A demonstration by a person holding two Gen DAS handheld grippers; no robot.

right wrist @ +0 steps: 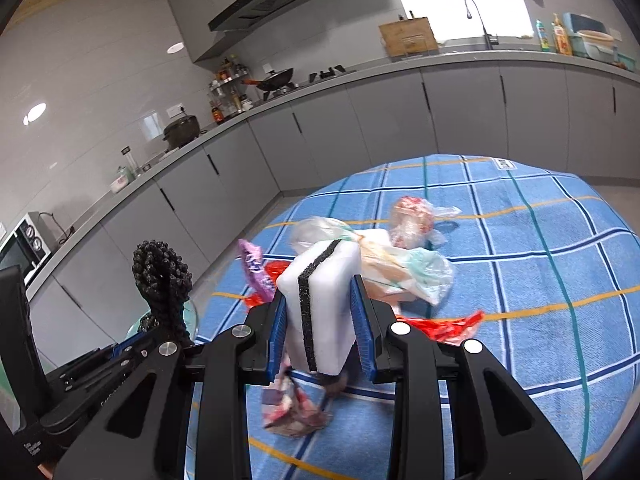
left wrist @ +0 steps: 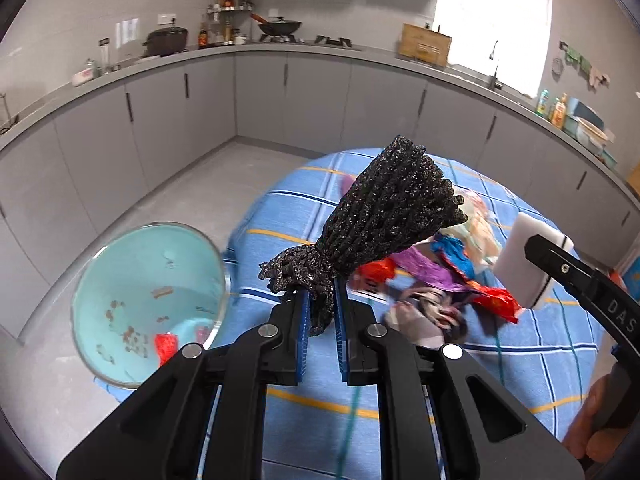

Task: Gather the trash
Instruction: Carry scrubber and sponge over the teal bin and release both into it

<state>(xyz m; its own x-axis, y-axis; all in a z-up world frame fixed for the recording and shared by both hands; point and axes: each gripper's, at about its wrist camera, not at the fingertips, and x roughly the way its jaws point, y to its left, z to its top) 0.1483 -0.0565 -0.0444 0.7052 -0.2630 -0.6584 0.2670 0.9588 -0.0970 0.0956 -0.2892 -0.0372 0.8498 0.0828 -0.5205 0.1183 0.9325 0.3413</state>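
My left gripper (left wrist: 321,312) is shut on a black sparkly scrubbing cloth (left wrist: 384,216), held up above the blue checked tablecloth (left wrist: 520,360). The cloth also shows in the right wrist view (right wrist: 162,280). My right gripper (right wrist: 322,336) is shut on a white sponge with a black stripe (right wrist: 320,300), which also shows at the right of the left wrist view (left wrist: 528,260). Trash lies on the cloth: purple and red wrappers (left wrist: 432,272), a printed packet (left wrist: 428,316), clear plastic bags (right wrist: 408,264) and a red wrapper (right wrist: 452,326).
A clear glass bowl (left wrist: 148,304) with crumbs and a red scrap stands at the table's left edge. Grey kitchen cabinets (left wrist: 260,96) and a worktop with pots, bottles and a sink curve around behind the table. A microwave (right wrist: 28,240) stands at far left.
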